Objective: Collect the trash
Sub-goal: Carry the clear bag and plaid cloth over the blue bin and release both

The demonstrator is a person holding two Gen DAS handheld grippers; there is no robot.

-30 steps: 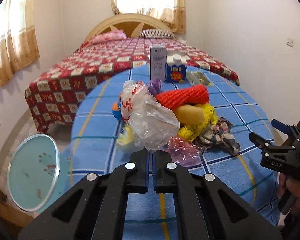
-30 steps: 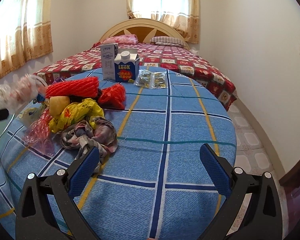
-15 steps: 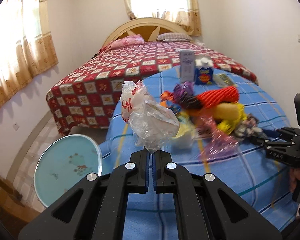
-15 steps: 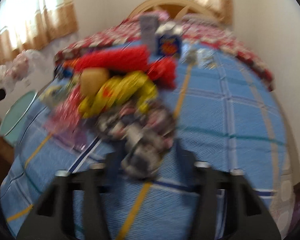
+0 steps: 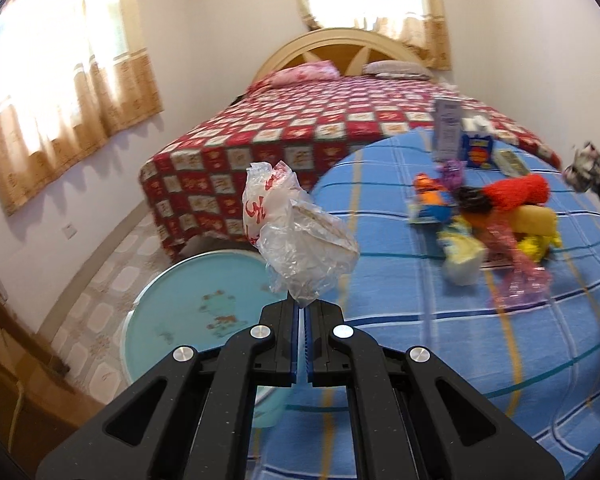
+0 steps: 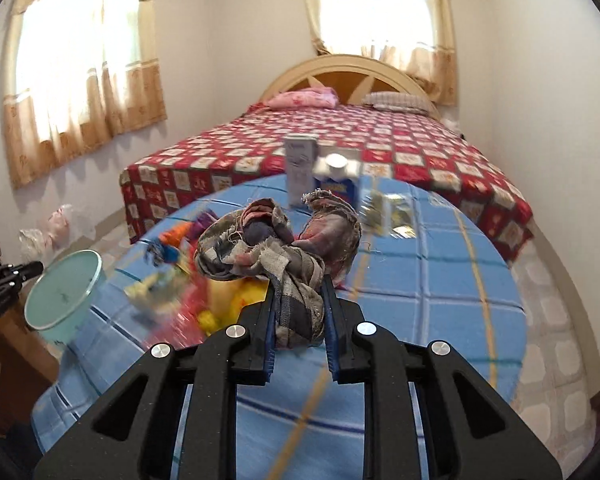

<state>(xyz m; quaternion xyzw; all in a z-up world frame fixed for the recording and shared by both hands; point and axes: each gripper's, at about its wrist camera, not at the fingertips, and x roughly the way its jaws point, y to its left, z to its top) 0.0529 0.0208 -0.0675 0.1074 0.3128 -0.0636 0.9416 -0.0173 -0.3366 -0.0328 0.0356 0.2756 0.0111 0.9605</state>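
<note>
Where the blue checked table (image 5: 400, 320) meets the floor, a teal bin (image 5: 188, 300), lid shut. Above that bin, left hand-held gripper (image 5: 302, 312) clamped on a crumpled clear plastic bag (image 5: 296, 236). Over the table, right hand-held gripper (image 6: 298, 312) closing on a frayed plaid rag (image 6: 276, 248); beneath it, blurred wrappers (image 6: 204, 280).

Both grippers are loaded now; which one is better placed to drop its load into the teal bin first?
Left. The left gripper pinches the clear plastic bag almost over the teal bin, while the right gripper's rag hangs above the table.
</note>
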